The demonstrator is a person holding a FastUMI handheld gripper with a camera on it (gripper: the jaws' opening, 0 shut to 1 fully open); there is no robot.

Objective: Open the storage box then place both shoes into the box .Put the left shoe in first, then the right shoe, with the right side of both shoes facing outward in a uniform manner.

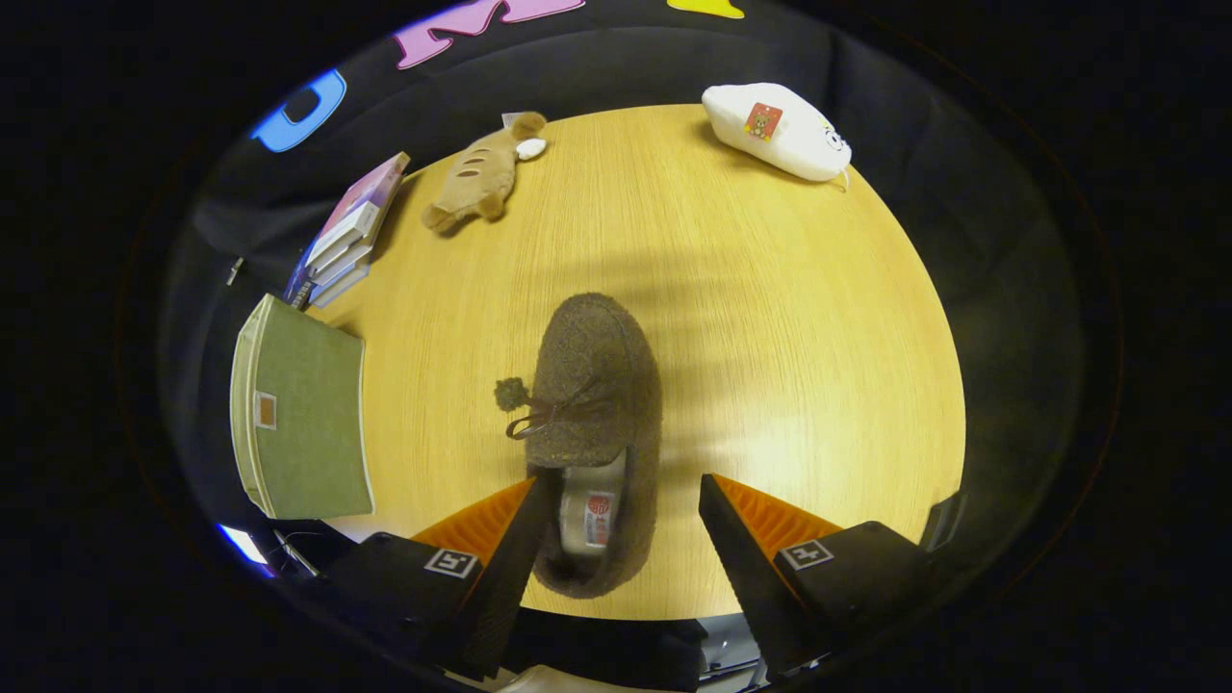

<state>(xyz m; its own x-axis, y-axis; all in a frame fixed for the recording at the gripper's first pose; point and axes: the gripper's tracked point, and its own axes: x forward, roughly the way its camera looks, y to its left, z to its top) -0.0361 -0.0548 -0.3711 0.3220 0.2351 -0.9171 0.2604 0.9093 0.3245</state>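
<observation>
Pale wood grain runs across the round-edged table (770, 318), with the dark cloth of the booth behind it. Seen from the gripper view, a brown felt shoe (597, 423) lies on the table with its toe pointing away from the fingers and its heel end reaching back between them. Its upper is fuzzy and speckled, with a thin brown lace tied in a bow across the front and a small pompom at the left end of the lace. The opening shows a pale grey insole bearing a small red mark. The gripper (616, 510) stands wide, its two fingers spread on either side of the shoe's heel; the left finger sits at or over the shoe's left edge, the right finger is apart from it, with bare table in the gap.

Well to the left of the shoe a green storage box (303, 419) sits at the table's edge, its lid shut. Beyond the box is a short stack of books (346, 236). A tan plush toy (481, 173) lies farther back, and a white plush toy (775, 130) rests at the far right edge.
</observation>
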